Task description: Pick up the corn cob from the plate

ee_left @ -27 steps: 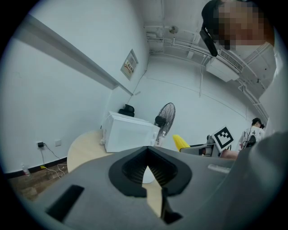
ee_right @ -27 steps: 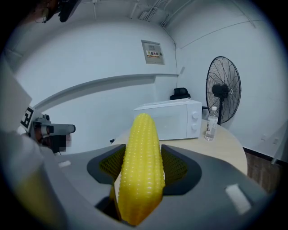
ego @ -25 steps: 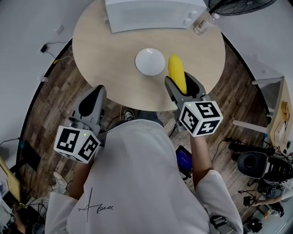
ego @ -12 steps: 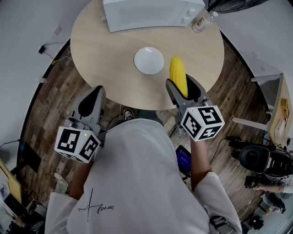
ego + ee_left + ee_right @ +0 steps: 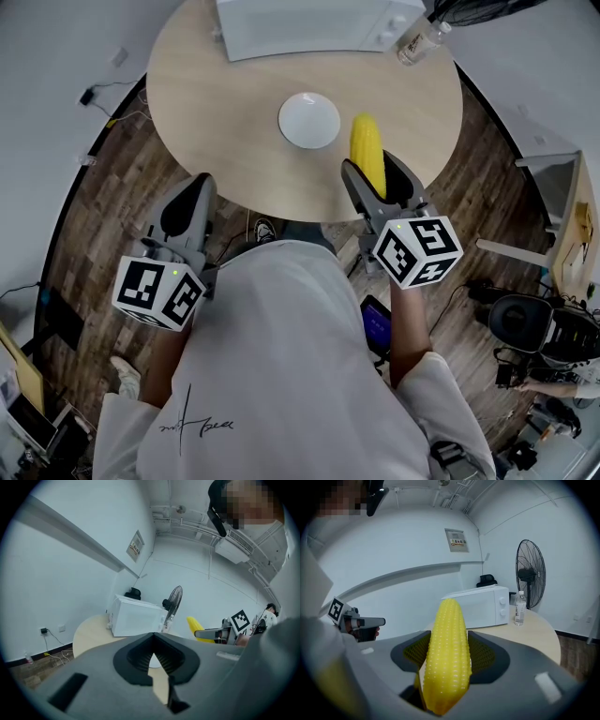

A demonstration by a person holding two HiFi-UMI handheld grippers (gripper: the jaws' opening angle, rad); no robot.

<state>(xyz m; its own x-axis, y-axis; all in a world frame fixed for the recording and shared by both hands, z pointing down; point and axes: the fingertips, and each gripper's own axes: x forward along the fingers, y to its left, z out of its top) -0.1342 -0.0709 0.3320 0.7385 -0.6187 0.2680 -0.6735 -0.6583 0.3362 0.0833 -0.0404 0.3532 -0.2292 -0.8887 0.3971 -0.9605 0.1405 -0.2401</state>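
I held the corn (image 5: 366, 148) clamped lengthwise in my right hand-held gripper (image 5: 372, 169), clear of the plate (image 5: 308, 120), so it couldn't roll, while my left hand-held gripper (image 5: 191, 192) hung empty, jaws together.

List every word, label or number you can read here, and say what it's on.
No text can be quoted; all of it is too small or blurred.
On the wall sign: print too small to read.
On the water bottle: label blurred.
On the shirt: script print, illegible.
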